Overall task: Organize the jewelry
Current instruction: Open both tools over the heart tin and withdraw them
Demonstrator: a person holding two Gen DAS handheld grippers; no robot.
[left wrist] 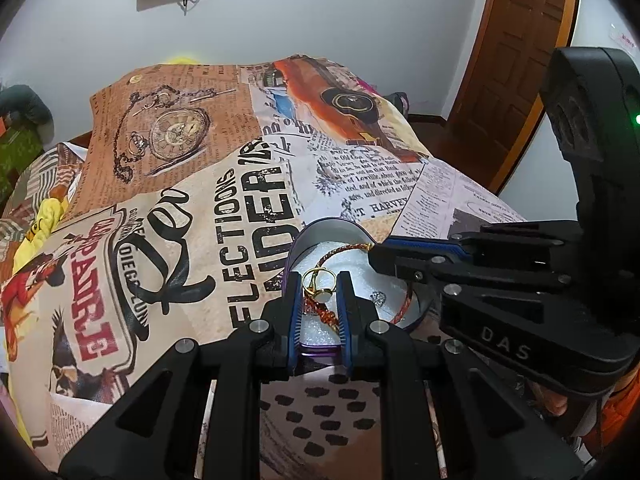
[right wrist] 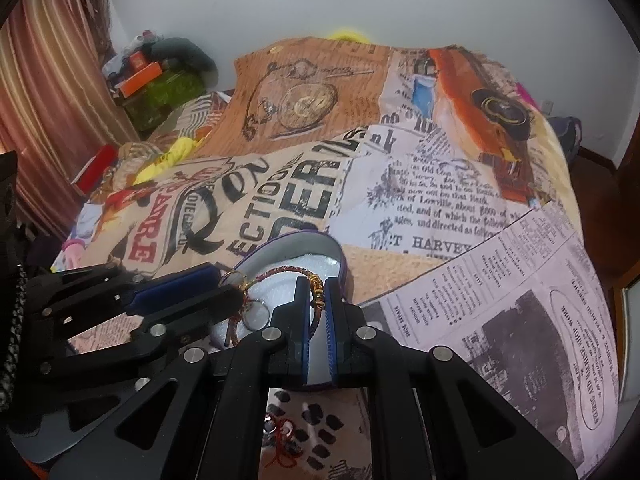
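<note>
Blue pads of your left claw [left wrist: 318,280] close on a gold ring [left wrist: 319,281] over the purple box [left wrist: 320,228] on the bed; your right claw [right wrist: 318,292] pinches the braided bracelet [right wrist: 280,274]. Pulling apart risks snagging ring on cord.

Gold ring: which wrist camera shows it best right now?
The left wrist view: the gold ring sits centred between the left gripper fingers, over the white padding. In the right wrist view the left gripper's fingers mostly hide it; only a sliver shows.
</note>
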